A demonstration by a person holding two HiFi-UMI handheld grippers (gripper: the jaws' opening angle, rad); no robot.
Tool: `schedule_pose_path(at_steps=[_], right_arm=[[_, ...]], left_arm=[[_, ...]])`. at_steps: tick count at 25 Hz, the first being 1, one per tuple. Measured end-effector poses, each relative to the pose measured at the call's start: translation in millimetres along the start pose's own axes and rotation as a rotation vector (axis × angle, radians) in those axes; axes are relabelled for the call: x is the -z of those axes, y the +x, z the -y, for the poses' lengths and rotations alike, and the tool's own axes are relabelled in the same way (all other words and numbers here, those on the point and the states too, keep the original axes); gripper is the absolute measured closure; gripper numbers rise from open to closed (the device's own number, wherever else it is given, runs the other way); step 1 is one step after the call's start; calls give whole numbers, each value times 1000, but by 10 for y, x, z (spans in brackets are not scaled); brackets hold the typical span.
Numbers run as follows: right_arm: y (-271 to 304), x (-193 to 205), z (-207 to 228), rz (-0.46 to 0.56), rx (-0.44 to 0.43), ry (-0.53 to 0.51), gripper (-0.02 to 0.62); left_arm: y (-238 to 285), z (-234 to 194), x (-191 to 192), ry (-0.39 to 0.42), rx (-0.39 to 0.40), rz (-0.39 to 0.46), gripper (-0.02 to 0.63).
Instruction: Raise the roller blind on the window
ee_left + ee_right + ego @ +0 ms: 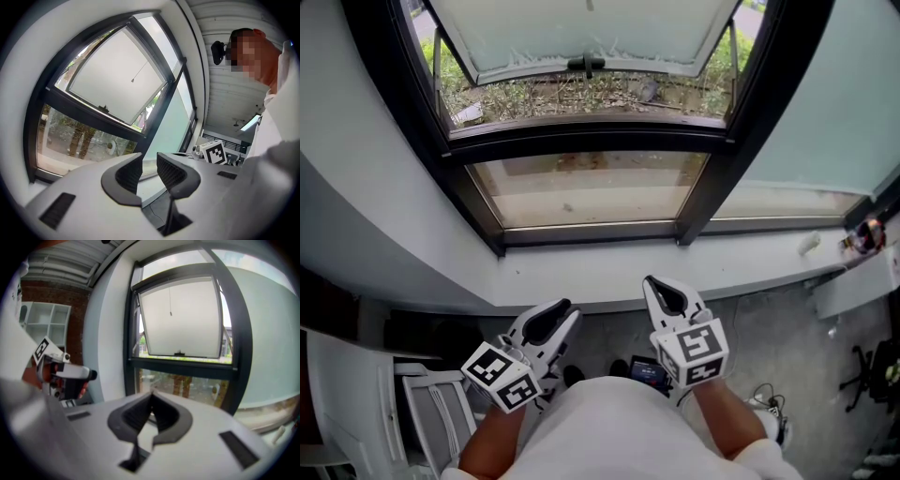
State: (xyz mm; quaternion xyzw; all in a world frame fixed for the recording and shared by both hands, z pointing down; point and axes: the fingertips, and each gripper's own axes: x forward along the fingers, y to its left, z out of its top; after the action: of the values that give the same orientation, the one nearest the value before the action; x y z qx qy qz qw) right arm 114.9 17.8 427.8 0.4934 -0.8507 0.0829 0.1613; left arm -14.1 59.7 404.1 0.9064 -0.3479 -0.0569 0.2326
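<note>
1. Held low before a white shirt [609, 431], both tongs sit just inside the window sill [750, 262]. The left gripper [149, 161] has its jaws apart with nothing between them, and the right gripper [151, 397] has its jaws pressed together, empty.
2. What looks like the roller blind [825, 94] hangs as a pale sheet above the sill's right stretch, its hem just short of the sill.
3. It is likely light, limp fabric that would crease if pinched mid-sheet, so the stiffer hem is the better hold.
4. A thin cord [169, 298] hangs above the sill's middle; whether it works this blind I cannot tell.
</note>
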Motion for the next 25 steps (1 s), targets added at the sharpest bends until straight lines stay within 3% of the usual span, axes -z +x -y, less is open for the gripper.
schedule_pose_path(at_steps=[25], right_arm=[[25,-89,-13,16,-8,-30,574]], left_arm=[[37,22,-46,14,-4,2,494]])
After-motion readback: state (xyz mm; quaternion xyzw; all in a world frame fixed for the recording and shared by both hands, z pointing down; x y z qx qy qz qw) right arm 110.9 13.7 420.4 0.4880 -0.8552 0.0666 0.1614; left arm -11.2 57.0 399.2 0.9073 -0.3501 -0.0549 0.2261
